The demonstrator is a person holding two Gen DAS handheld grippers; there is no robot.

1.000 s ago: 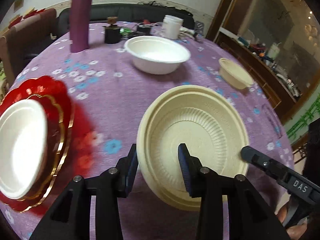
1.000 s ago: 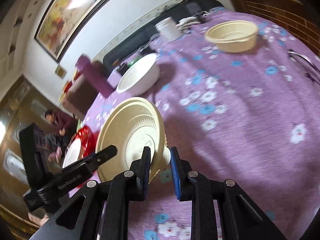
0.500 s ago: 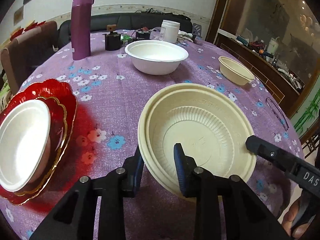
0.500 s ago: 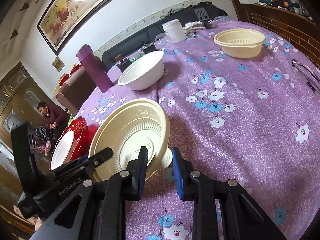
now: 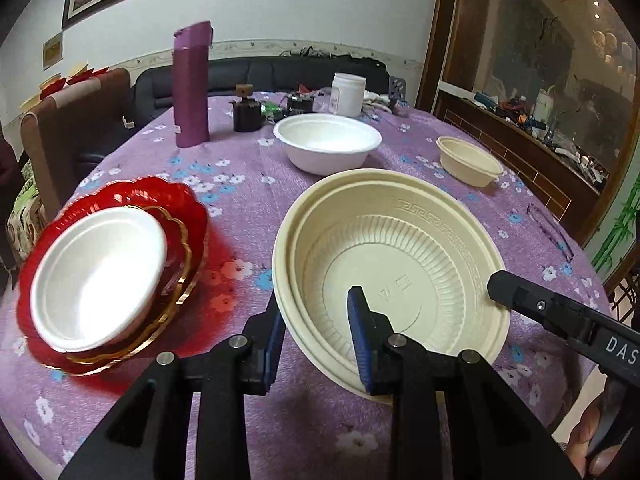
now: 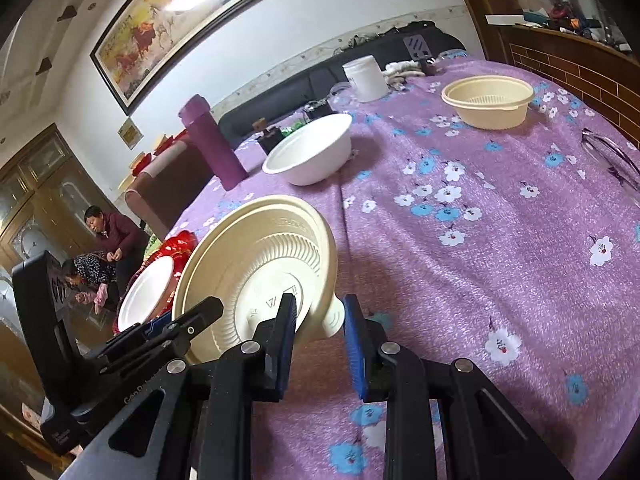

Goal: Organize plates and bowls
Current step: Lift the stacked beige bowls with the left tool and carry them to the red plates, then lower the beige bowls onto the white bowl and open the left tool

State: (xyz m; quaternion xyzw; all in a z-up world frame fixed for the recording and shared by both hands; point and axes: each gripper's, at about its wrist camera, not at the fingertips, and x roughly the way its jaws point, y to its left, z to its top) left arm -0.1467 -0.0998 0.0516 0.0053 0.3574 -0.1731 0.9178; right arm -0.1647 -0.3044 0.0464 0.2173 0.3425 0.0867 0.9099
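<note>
Left wrist view: red plates (image 5: 192,216) carrying a white bowl (image 5: 96,276) lie left; your left gripper (image 5: 316,336) clamps the raised cream bowl (image 5: 392,248) by its near rim; your right gripper (image 6: 318,342) straddles its opposite rim, jaws apart.

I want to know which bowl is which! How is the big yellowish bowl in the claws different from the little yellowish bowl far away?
The big cream bowl is wide and shallow; the small cream bowl is narrower. The big one is tilted, with the left claw and right claw at its rim; the small one sits flat on the tablecloth, untouched. Both are cream and ribbed.
</note>
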